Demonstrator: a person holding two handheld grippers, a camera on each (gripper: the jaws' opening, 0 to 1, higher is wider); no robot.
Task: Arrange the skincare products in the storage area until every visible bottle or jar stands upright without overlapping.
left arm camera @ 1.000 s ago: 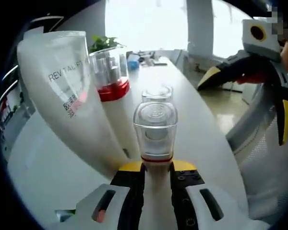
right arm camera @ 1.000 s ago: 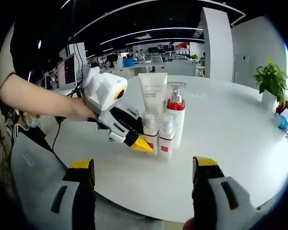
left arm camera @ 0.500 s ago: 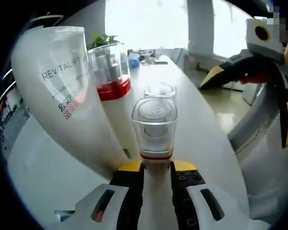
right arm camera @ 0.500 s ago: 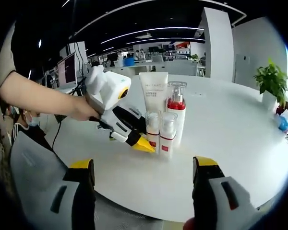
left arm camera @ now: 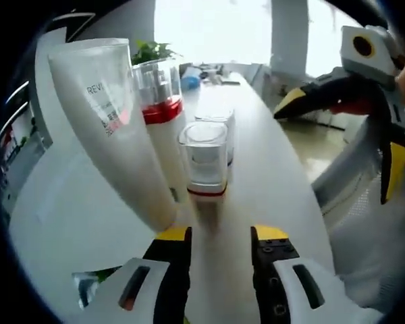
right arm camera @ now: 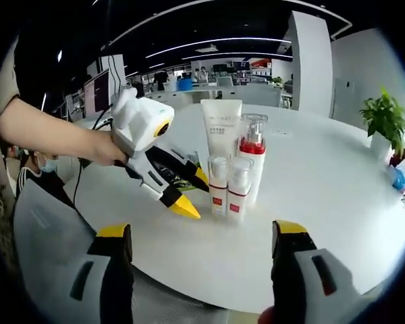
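Task looks essentially done, judged from how things stand: four skincare items are upright in a tight cluster on the round white table (right arm camera: 337, 202), none lying down, none stacked. Near to far in the left gripper view: left gripper (left arm camera: 219, 233) released, jaws spread apart with bare tabletop between them, nothing held, just short of the near small bottle (left arm camera: 204, 162). That bottle is a white cylinder with a clear hard-plastic cap and a thin red band at the cap base. Right behind it, touching or nearly so, the second small bottle (left arm camera: 216, 128), same build. To their left the tall pump bottle (left arm camera: 163, 135), a glossy white body, red collar, clear cap over the pump head. Left of that the white tube (left arm camera: 115, 128), matte soft plastic, flat and tapering, standing on its cap end with grey print; it seems to lean slightly, though the fisheye may exaggerate that. Right gripper (right arm camera: 202, 233) hangs well back from the cluster, off the table edge, jaws wide apart and empty. In the right gripper view the cluster sits mid-table, the two small ones in front, tube and pump behind. What's left: probably nothing but a check that the tube stands free of the pump bottle; cannot tell if they touch. Far right, a potted plant (right arm camera: 383, 121).
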